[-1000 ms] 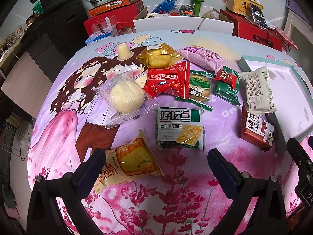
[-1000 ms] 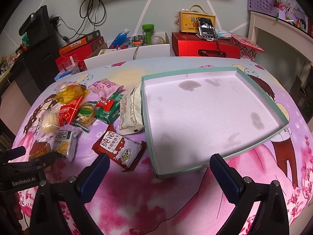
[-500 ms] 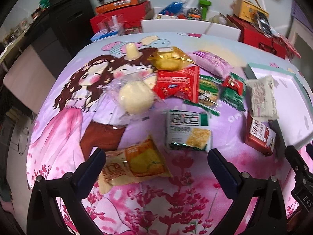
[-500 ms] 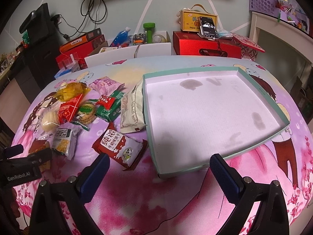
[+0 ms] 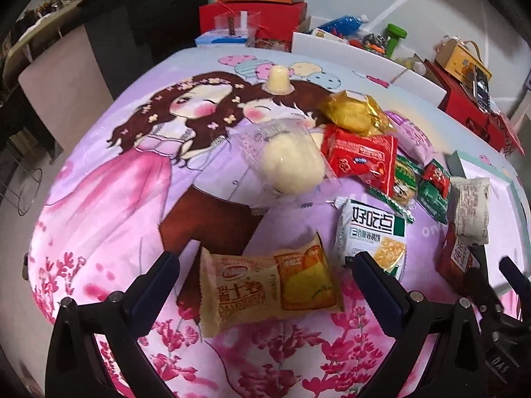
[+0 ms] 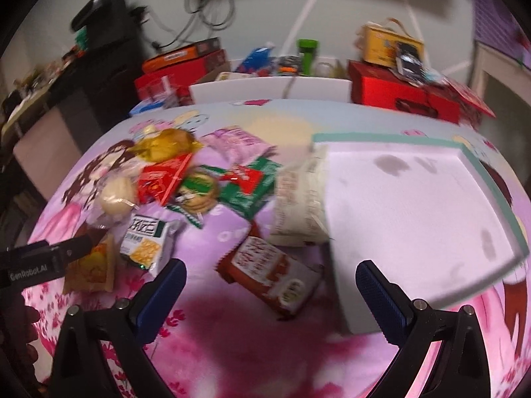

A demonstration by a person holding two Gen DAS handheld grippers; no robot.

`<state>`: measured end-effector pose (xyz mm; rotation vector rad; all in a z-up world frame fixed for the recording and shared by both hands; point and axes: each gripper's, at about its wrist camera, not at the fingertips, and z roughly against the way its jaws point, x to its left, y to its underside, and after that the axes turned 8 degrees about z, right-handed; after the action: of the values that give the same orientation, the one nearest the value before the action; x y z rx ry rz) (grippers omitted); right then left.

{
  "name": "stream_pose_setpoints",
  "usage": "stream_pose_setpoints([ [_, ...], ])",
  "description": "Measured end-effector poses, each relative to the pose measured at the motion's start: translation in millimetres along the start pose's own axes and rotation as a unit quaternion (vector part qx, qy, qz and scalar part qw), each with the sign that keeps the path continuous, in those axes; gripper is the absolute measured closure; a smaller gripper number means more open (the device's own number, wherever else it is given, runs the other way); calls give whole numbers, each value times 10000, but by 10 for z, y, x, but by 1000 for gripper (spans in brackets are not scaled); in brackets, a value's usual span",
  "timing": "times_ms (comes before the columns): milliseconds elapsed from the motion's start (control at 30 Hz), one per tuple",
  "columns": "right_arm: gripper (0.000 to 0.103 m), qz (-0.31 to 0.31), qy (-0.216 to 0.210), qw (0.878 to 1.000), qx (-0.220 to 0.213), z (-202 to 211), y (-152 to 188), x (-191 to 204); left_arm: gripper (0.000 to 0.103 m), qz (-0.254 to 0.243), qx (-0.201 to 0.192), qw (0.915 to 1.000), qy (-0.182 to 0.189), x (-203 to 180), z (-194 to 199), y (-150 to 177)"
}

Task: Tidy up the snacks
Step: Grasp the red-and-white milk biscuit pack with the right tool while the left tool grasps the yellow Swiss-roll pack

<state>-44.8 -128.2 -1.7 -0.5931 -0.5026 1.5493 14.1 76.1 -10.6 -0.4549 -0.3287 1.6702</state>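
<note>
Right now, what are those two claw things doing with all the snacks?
A person is holding two claws over a table covered with snack packets. The left claw is open, with its fingers on either side of a yellow cake packet, but it has not grabbed it. The right claw is open too, hanging over a red packet next to the big tray. Nothing lies flat inside the tray; only a white packet leans on its edge. The sorting has barely begun.
</note>
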Motion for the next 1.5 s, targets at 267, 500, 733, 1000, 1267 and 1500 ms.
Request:
stream_pose_setpoints([
  [267,0,610,-270,9972,347,-276,-30,245,0,-107,418,9991,-41,-54,-160,31],
  [500,1,501,-310,9962,644,-553,-97,139,0,-62,705,9975,-61,-39,-299,53],
  [733,9,391,-457,9943,879,-668,-97,90,0,59,819,9966,-69,35,-366,59],
  [1000,34,141,-562,9932,1007,-595,-51,46,4,67,858,9963,-73,69,-372,68],
  [1267,55,89,-497,9943,942,-510,-45,18,18,107,797,9967,-41,40,-343,48],
  [1500,59,-25,-534,9948,871,-425,-65,-34,25,119,684,9976,40,84,-229,65],
])
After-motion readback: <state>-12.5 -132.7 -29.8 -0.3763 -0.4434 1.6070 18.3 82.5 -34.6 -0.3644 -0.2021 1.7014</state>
